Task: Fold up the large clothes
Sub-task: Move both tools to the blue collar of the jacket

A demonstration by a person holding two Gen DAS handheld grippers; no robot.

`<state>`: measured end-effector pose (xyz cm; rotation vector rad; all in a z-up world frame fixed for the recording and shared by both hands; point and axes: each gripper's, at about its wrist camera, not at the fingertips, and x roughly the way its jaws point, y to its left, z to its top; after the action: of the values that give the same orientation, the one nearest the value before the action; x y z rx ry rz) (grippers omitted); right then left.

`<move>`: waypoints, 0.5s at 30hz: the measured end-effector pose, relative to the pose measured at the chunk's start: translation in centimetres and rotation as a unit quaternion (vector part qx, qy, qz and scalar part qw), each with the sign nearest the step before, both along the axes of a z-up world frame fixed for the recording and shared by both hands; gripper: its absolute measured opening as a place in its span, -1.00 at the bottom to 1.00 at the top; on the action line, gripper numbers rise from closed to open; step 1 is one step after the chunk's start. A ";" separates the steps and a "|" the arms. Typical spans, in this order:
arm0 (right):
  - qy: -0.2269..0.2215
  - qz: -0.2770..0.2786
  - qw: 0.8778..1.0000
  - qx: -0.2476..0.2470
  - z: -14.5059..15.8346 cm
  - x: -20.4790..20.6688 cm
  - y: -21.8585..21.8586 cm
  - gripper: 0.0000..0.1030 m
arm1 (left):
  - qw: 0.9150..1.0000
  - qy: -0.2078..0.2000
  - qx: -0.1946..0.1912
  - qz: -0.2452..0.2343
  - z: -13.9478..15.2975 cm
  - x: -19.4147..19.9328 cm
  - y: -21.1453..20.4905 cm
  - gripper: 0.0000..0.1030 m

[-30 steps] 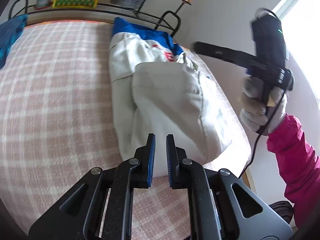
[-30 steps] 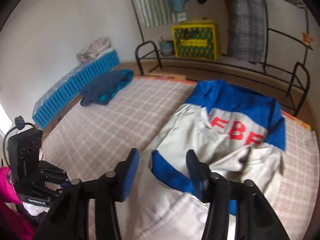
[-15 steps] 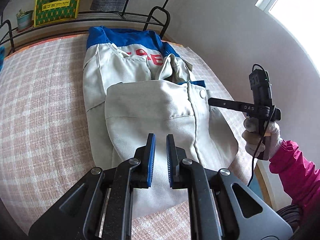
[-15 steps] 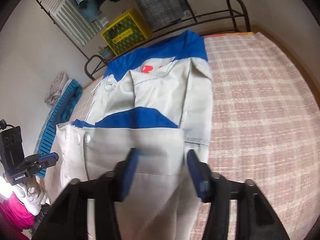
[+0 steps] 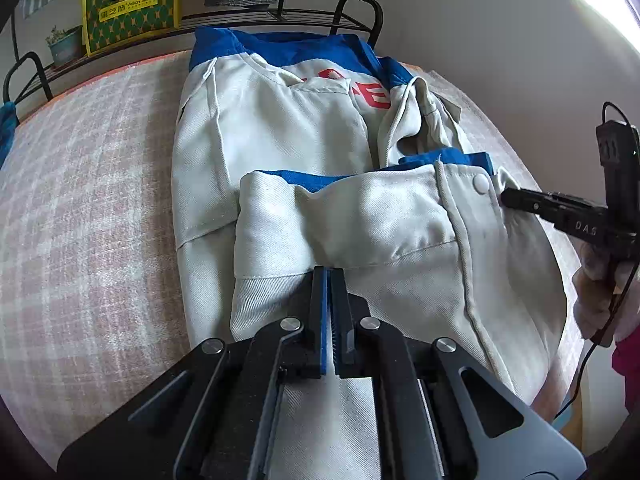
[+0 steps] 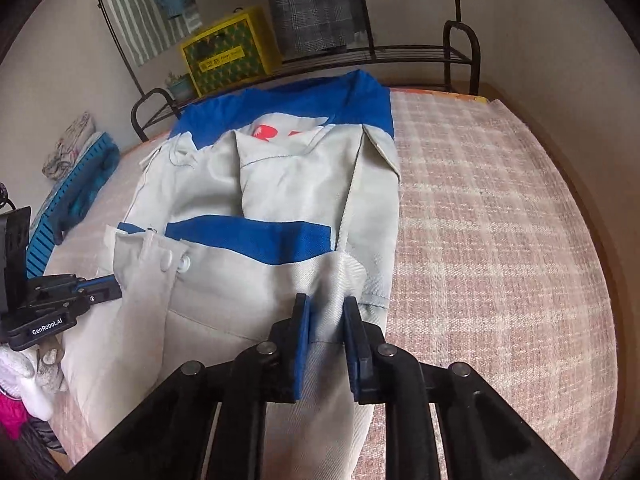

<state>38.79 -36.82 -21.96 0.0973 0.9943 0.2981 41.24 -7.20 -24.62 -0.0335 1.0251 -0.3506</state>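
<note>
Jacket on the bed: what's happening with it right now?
A person is folding a white-and-blue jacket on the checked bed. The right hand-held gripper has just been closing its jaws, with the folded-over hem bunched between its pads. The left hand-held gripper is shut over the same flap; whether it pinches cloth is unclear.

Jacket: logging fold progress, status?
Left gripper shut on jacket. Right gripper just closing on it. Bottom folded up. Nothing in the way.
</note>
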 end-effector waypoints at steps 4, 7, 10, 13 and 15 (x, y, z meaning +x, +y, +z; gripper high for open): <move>-0.046 -0.012 0.999 0.024 3.4 -1.8 -1.5 -0.41 | 1.000 0.005 -0.024 -0.003 1.7 -0.6 1.4 -0.91; -0.100 -0.020 0.994 0.032 6.5 -3.0 -2.3 -0.29 | 0.999 -0.005 -0.044 0.000 3.9 -0.2 3.1 -0.88; -0.119 -0.013 0.993 0.023 9.4 -2.3 -2.4 0.28 | 0.999 -0.027 -0.043 0.010 6.5 1.2 4.9 -0.83; -0.138 -0.008 0.990 0.007 11.9 -0.4 -2.3 0.47 | 0.998 -0.044 -0.043 0.027 9.0 4.1 7.1 -0.53; -0.135 -0.001 0.991 0.015 13.0 1.5 -2.3 0.47 | 0.997 -0.046 -0.055 0.034 10.3 6.5 8.6 -0.32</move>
<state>40.30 -39.15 -8.96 0.0827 0.7216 0.3156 47.78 1.38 -14.33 -0.1498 0.9117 -0.3420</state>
